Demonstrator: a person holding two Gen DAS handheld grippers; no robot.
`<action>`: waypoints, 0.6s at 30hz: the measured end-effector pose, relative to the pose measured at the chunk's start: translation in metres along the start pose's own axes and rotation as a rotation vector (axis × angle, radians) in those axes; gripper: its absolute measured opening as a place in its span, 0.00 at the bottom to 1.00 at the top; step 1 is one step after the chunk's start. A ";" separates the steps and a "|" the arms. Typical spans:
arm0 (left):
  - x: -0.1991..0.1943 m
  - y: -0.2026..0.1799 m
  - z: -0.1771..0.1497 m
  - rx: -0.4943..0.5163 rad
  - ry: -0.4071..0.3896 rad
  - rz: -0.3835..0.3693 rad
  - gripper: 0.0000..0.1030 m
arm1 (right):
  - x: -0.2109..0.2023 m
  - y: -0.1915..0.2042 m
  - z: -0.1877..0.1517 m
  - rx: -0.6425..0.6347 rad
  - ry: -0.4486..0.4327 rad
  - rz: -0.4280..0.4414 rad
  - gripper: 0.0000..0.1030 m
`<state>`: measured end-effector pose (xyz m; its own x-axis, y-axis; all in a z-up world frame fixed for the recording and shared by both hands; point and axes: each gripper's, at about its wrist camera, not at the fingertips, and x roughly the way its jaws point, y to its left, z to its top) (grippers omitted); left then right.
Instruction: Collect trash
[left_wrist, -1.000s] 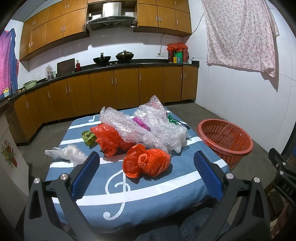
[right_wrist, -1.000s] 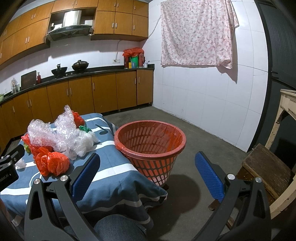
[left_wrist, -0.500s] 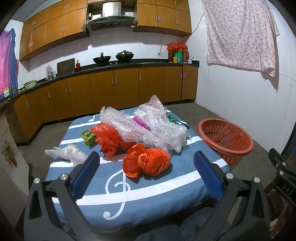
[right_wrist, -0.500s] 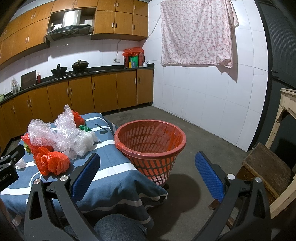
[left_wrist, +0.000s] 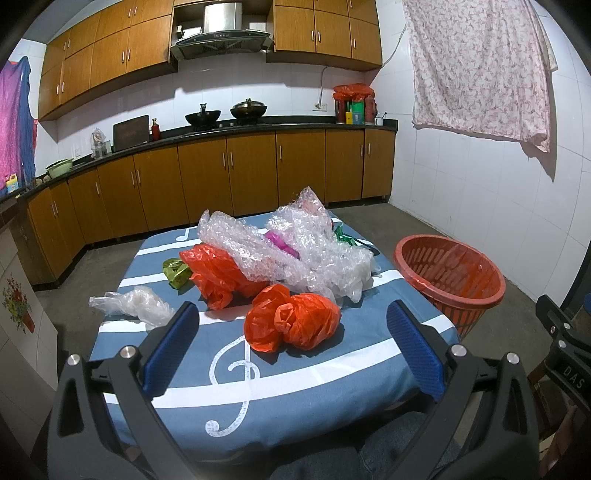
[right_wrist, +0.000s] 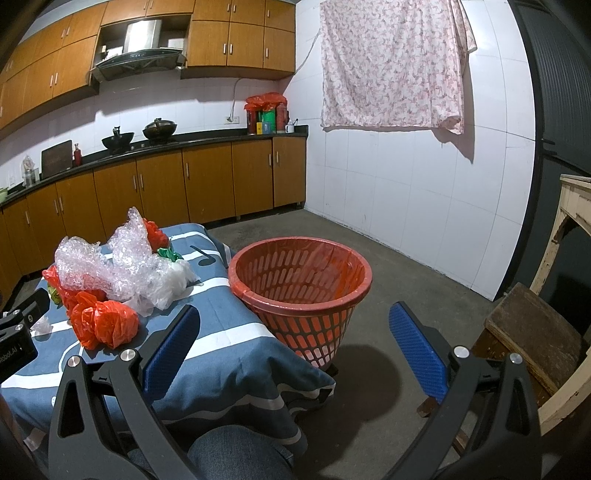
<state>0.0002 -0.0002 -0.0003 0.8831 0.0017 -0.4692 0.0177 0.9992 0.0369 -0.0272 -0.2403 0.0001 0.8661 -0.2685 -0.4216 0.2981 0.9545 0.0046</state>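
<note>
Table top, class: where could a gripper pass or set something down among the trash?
Free: the near strip of the tablecloth around the treble clef, in front of the orange bag; also the far left corner behind the green wrapper. Crowded: the middle, under bubble wrap.

Pretty clearly a home kitchen: wooden wall cupboards (left_wrist: 325, 29) and base cabinets (left_wrist: 251, 173) under a dark countertop (left_wrist: 295, 123), a range hood (left_wrist: 221, 35) over a wok (left_wrist: 202, 118) and a lidded pot (left_wrist: 248, 108), white tiled walls (right_wrist: 406, 184), concrete floor (right_wrist: 388, 254), floral cloth (left_wrist: 476, 66) hung on the wall.
</note>
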 end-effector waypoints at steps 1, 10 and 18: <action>0.000 0.000 0.000 0.000 0.001 0.000 0.96 | 0.000 0.000 0.000 0.000 0.000 0.000 0.98; 0.000 0.000 0.000 0.000 0.002 -0.001 0.96 | 0.001 0.000 -0.001 0.000 0.001 -0.001 0.98; 0.001 0.000 -0.001 -0.001 0.005 0.001 0.96 | 0.001 -0.001 0.003 -0.003 0.002 -0.001 0.98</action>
<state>0.0003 0.0003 -0.0017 0.8807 0.0025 -0.4737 0.0165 0.9992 0.0359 -0.0260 -0.2420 0.0024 0.8651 -0.2695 -0.4231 0.2980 0.9546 0.0011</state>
